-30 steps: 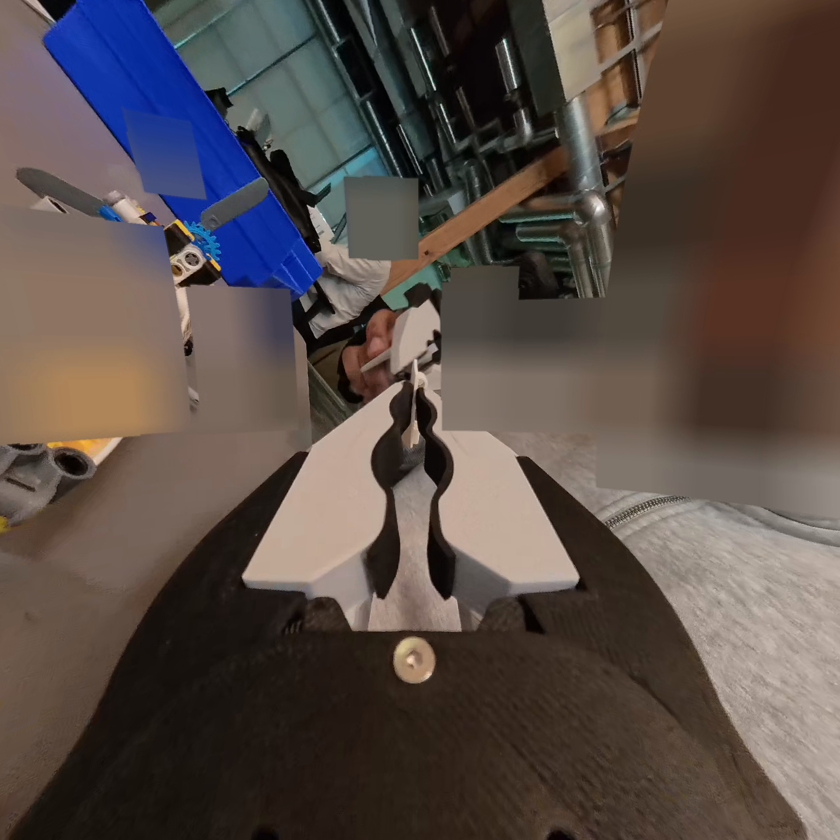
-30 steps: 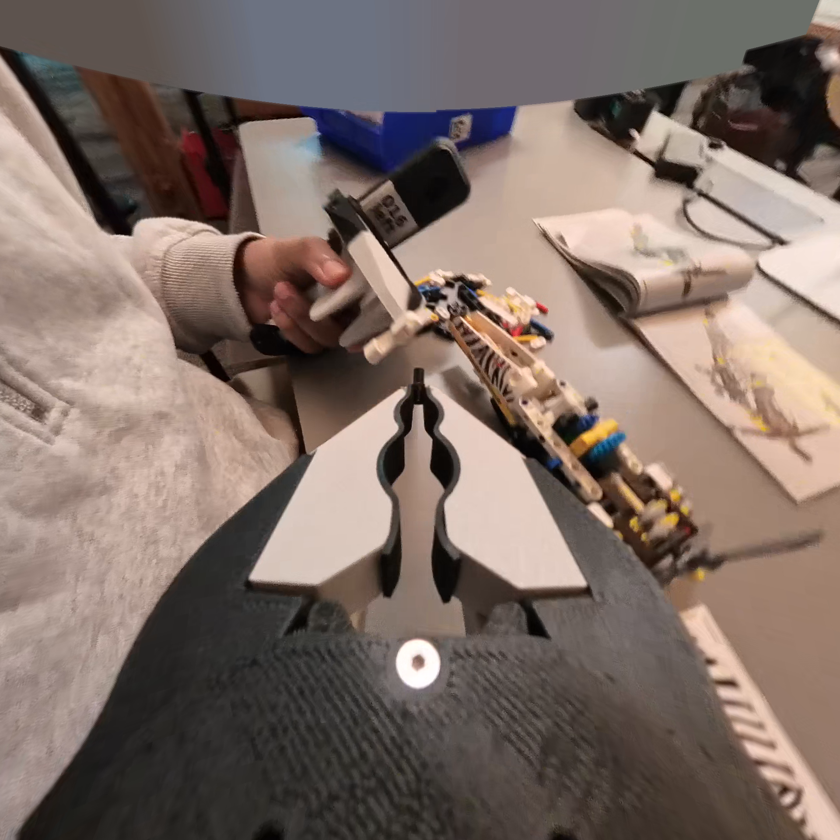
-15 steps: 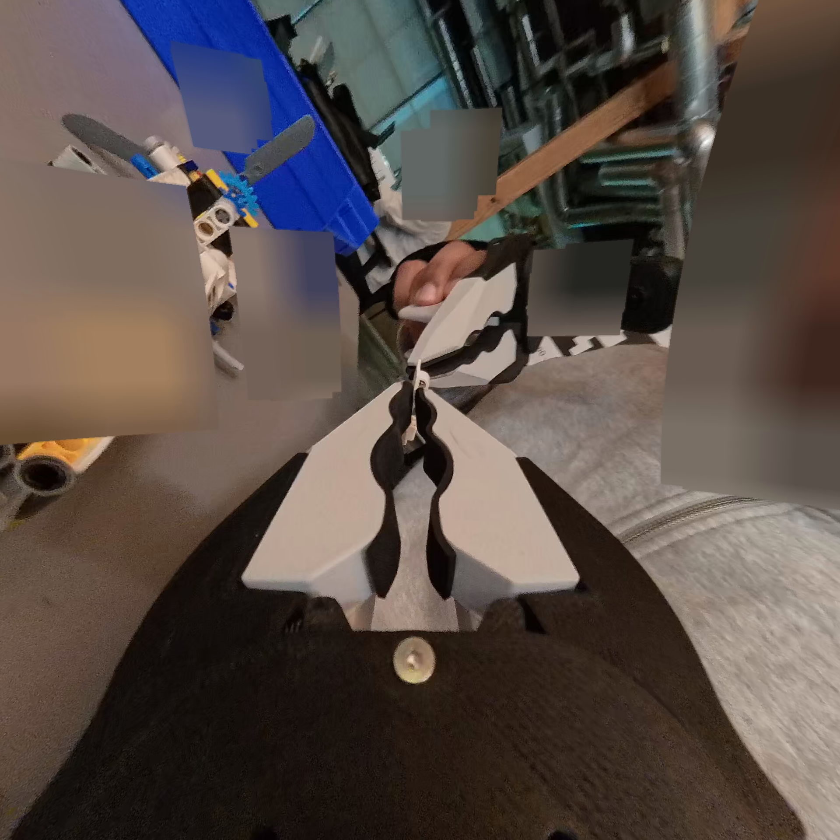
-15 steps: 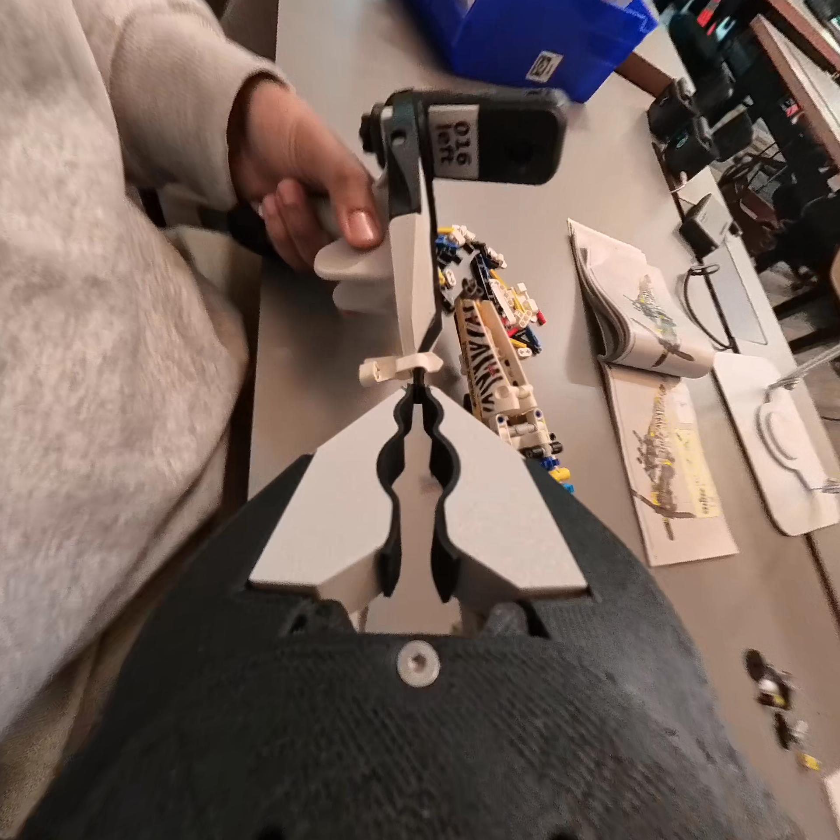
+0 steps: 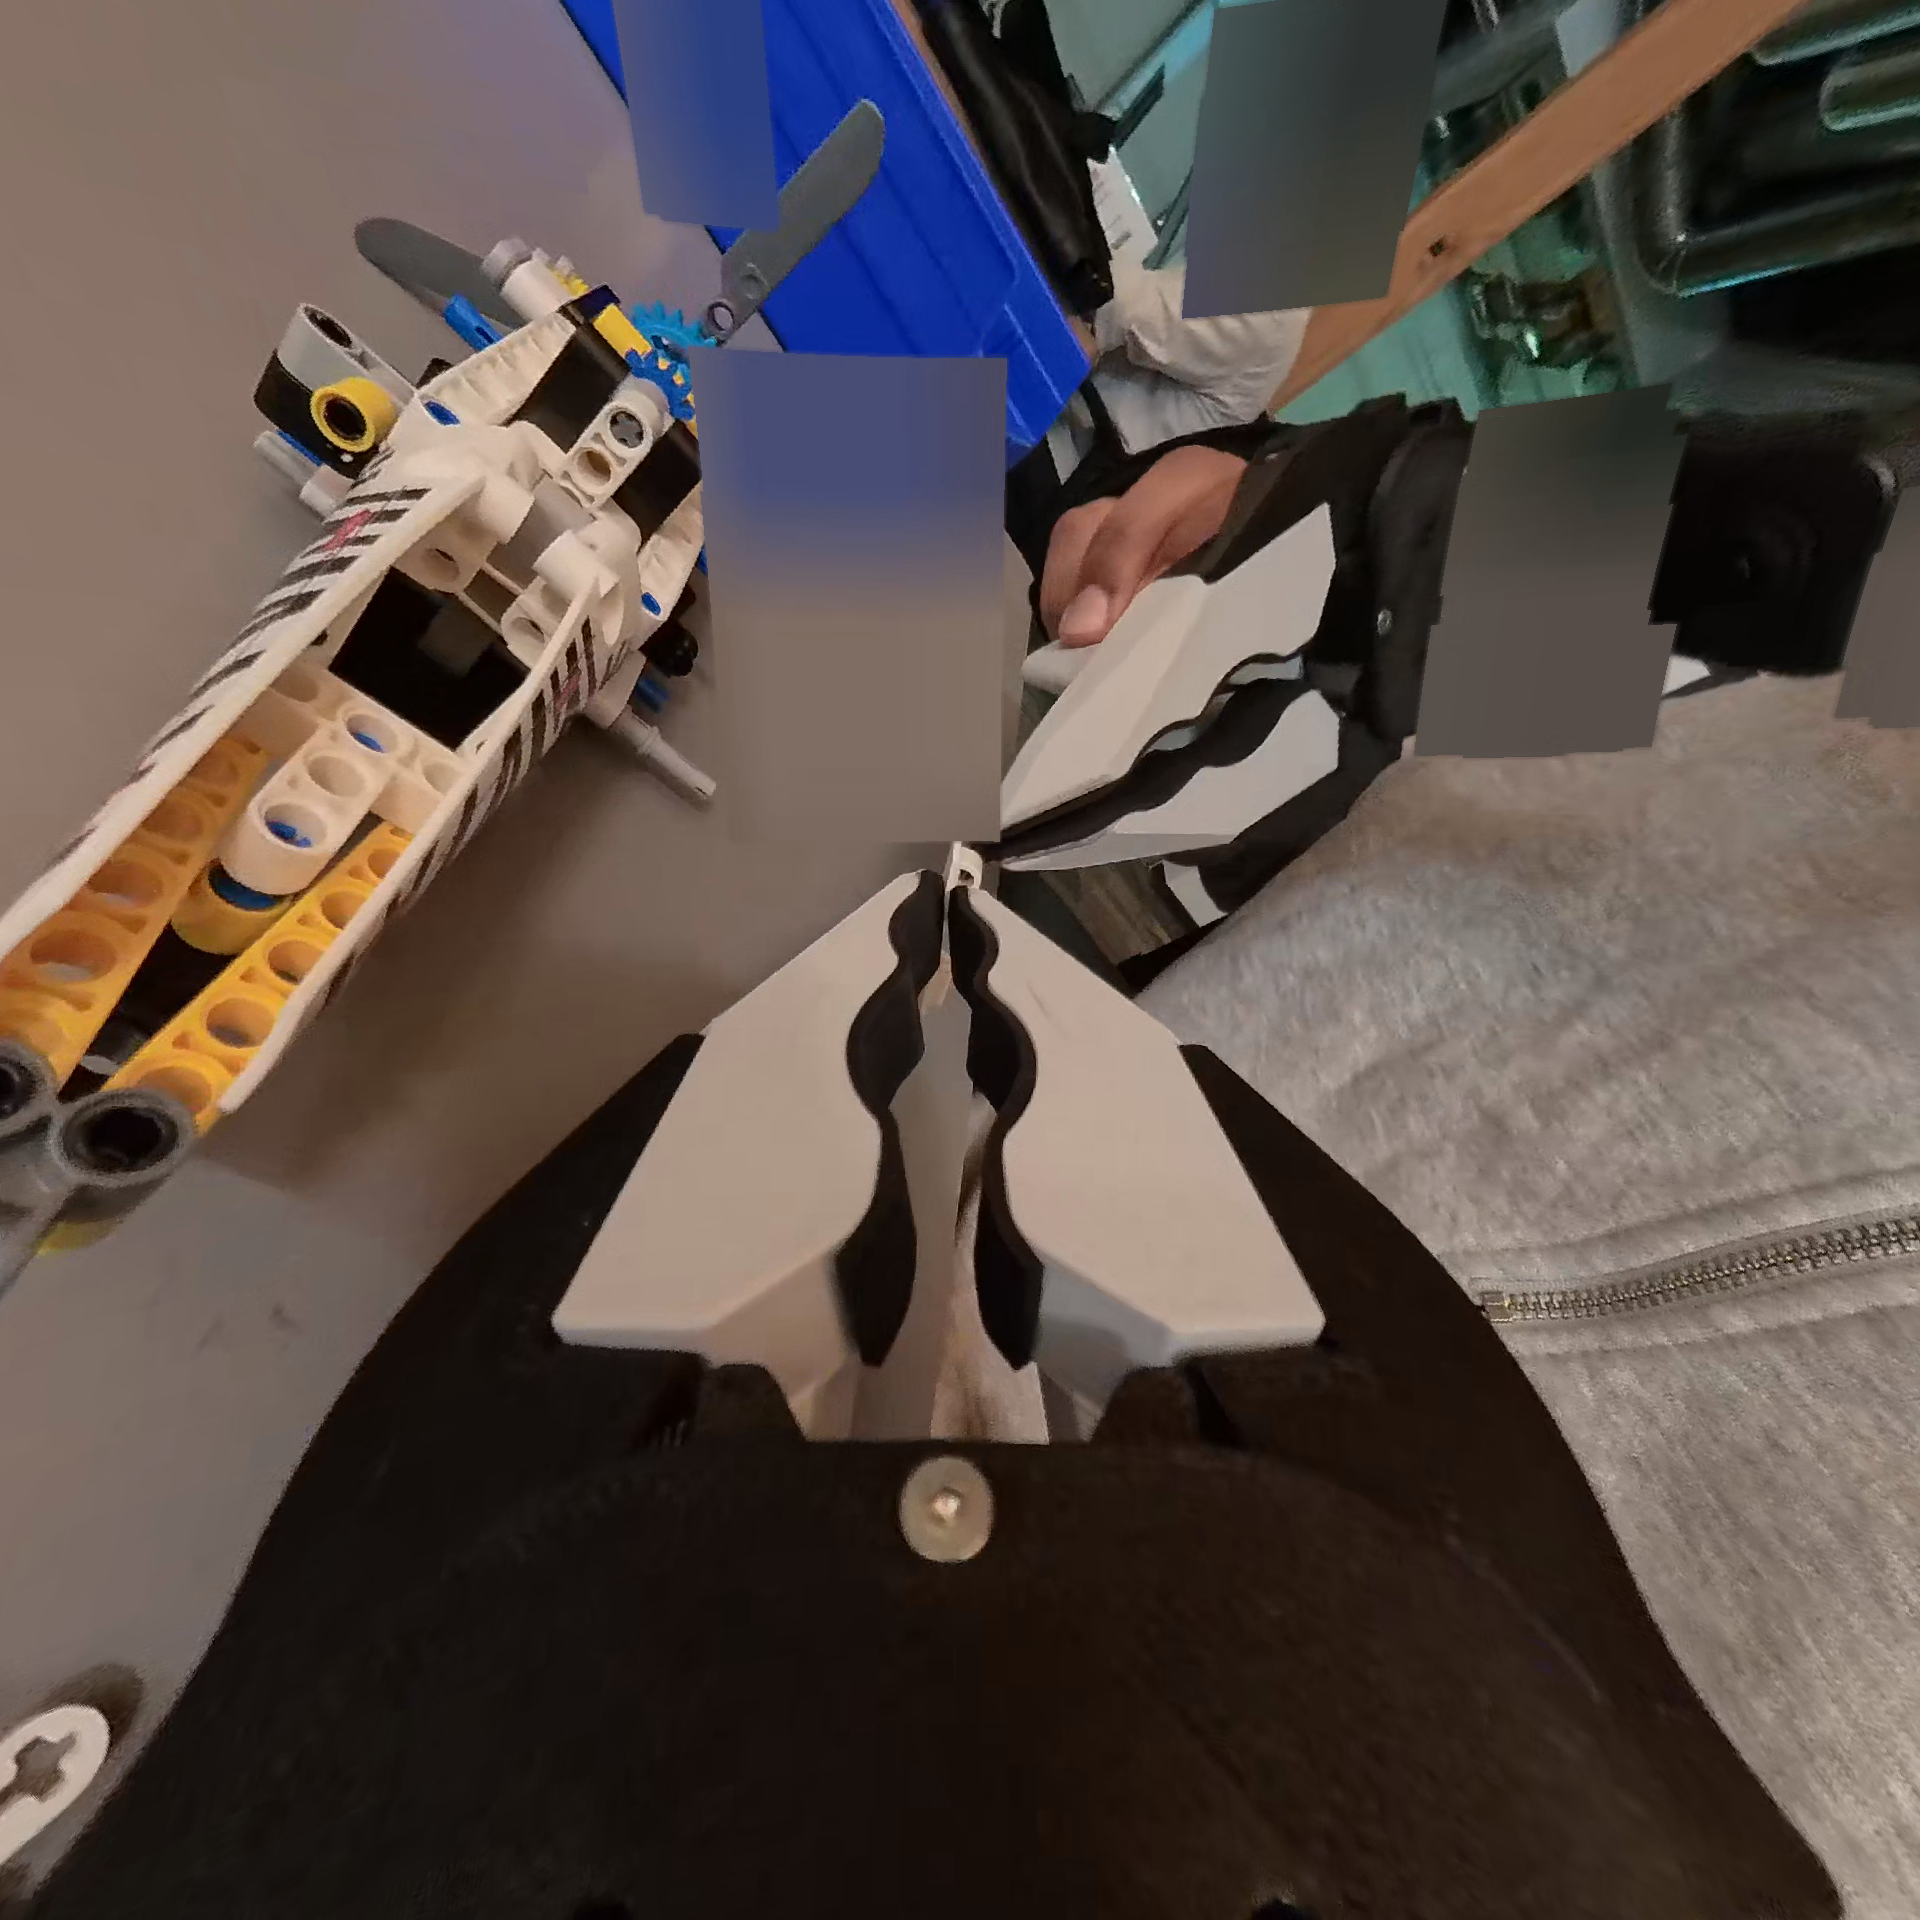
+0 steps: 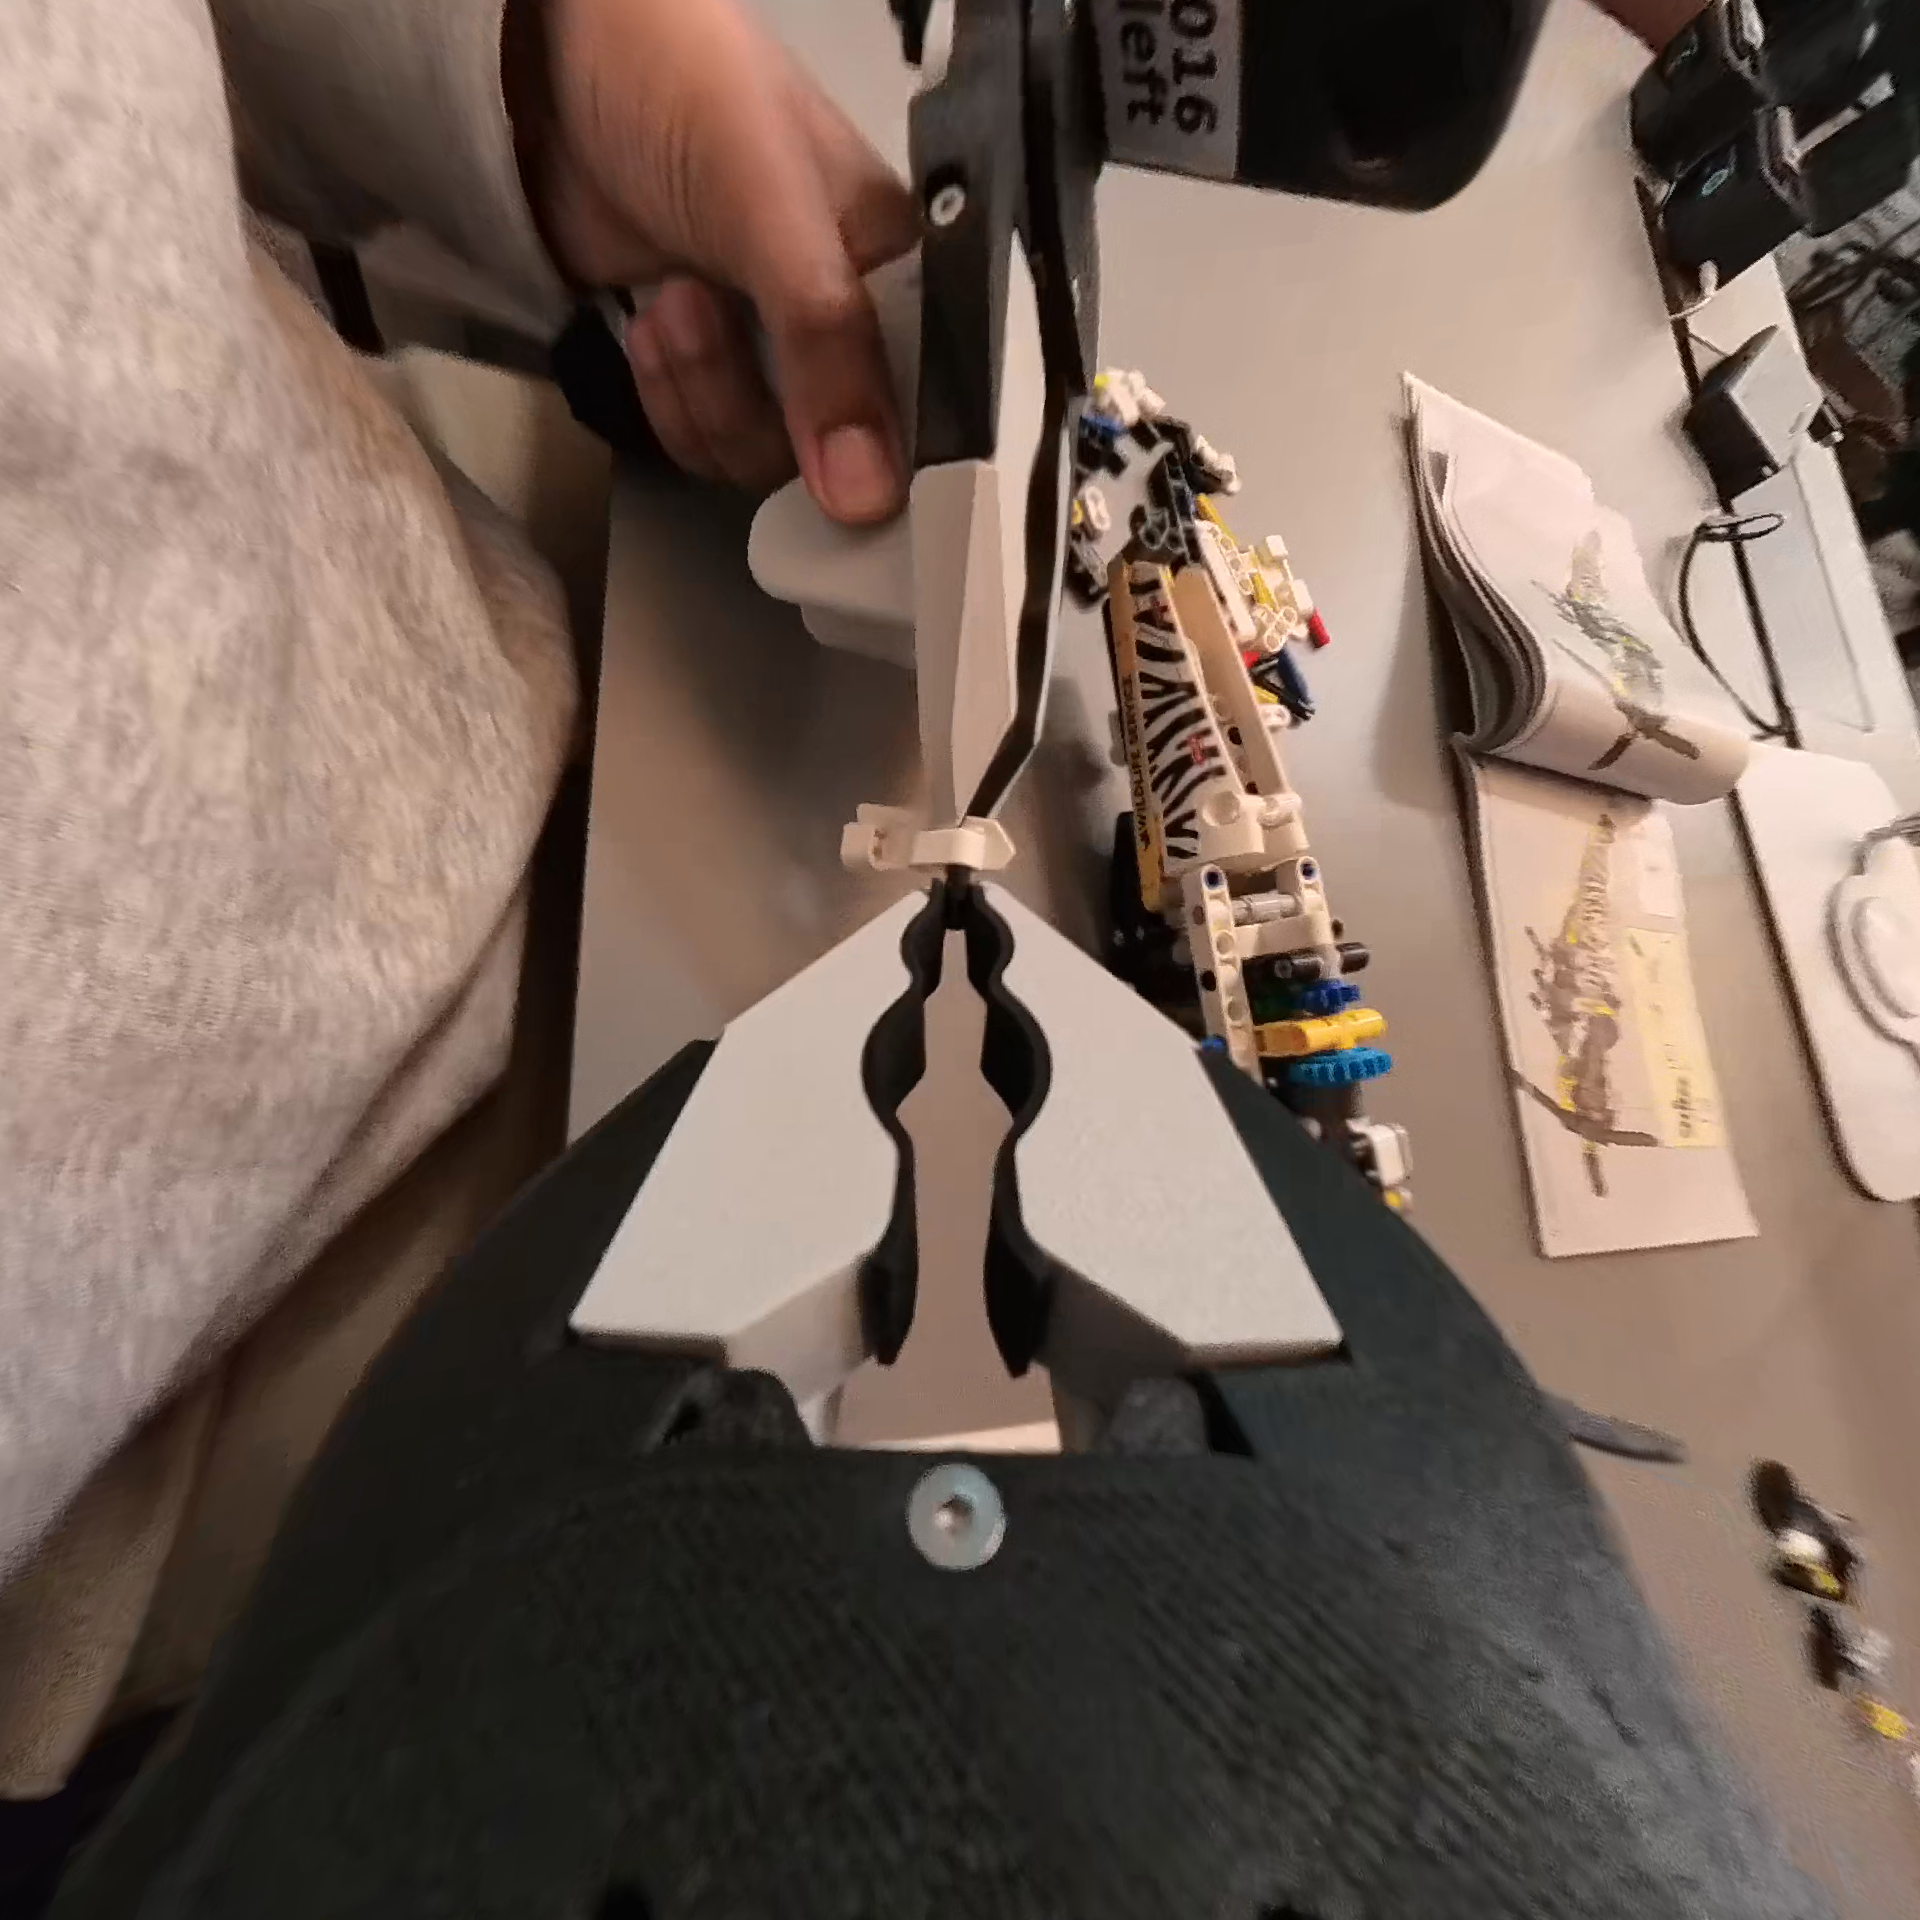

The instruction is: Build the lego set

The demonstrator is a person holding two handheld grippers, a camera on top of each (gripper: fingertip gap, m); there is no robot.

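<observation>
Small white connector: pinched in clenched left claw. Right claw: clenched, tips met at connector; contents not discernible. Mating advised slow, axes aligned. Model parked on worktop.

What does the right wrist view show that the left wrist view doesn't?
Only the right wrist view shows the open instruction booklet, the loose sheet beside it, and small loose pieces on the table.

Only the left wrist view shows the blue bin and a white round part at the lower left.

Both show the lego model on the grey table, and the small white piece held by the left tongs, with the right tongs meeting it.
</observation>
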